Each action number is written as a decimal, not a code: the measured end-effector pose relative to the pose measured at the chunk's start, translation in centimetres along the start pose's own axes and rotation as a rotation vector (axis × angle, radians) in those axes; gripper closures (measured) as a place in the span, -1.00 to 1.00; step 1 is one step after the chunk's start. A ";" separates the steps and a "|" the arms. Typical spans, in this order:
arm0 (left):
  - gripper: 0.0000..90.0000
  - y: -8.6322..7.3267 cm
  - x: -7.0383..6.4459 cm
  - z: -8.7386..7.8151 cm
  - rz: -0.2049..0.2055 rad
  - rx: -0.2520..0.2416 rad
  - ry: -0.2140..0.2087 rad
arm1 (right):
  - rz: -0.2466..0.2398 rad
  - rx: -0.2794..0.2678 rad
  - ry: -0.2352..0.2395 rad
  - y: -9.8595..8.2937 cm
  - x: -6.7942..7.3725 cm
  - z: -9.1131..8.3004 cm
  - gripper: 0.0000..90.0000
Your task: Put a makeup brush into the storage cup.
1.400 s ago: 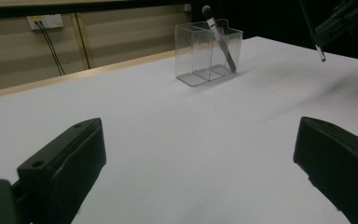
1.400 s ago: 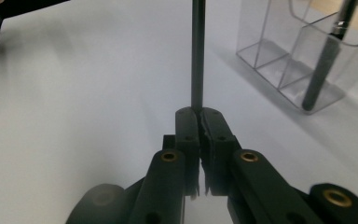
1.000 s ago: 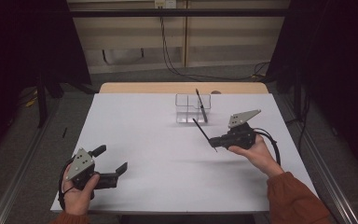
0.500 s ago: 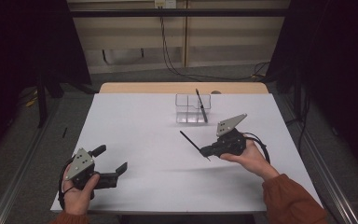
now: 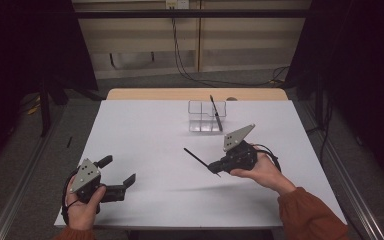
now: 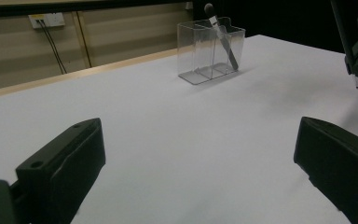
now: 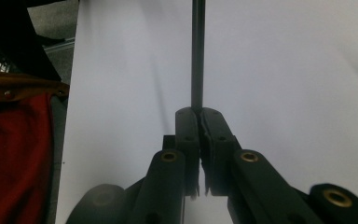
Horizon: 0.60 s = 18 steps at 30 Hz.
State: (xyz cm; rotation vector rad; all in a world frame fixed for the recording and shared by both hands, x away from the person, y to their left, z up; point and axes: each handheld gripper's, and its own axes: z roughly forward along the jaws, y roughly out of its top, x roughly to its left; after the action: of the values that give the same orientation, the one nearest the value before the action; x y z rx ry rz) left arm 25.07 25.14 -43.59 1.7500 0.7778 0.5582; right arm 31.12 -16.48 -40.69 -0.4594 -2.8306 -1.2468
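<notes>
Gripping a thin black stick (image 5: 196, 157), right tongs (image 5: 215, 166).

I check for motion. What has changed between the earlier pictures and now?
The right gripper, shut on a thin black stick, moved from beside the clear holder toward the person and leftward. The left gripper stayed open in place; the holder and the pen in it stayed.
</notes>
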 end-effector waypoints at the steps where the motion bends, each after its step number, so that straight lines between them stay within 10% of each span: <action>1: -0.95 0.0 0.0 0.0 0.003 0.002 -0.001 | -0.002 0.007 0.004 0.1 0.0 0.1 0.94; 18: -0.96 0.0 -0.2 0.2 0.014 0.032 -0.024 | -0.052 0.279 -0.013 1.7 -0.1 1.2 0.94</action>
State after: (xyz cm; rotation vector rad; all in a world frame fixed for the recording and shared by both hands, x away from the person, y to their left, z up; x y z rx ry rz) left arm 25.08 24.90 -43.59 1.7898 0.7626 0.5359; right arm 31.81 -14.51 -40.30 -0.3854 -2.9797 -0.8360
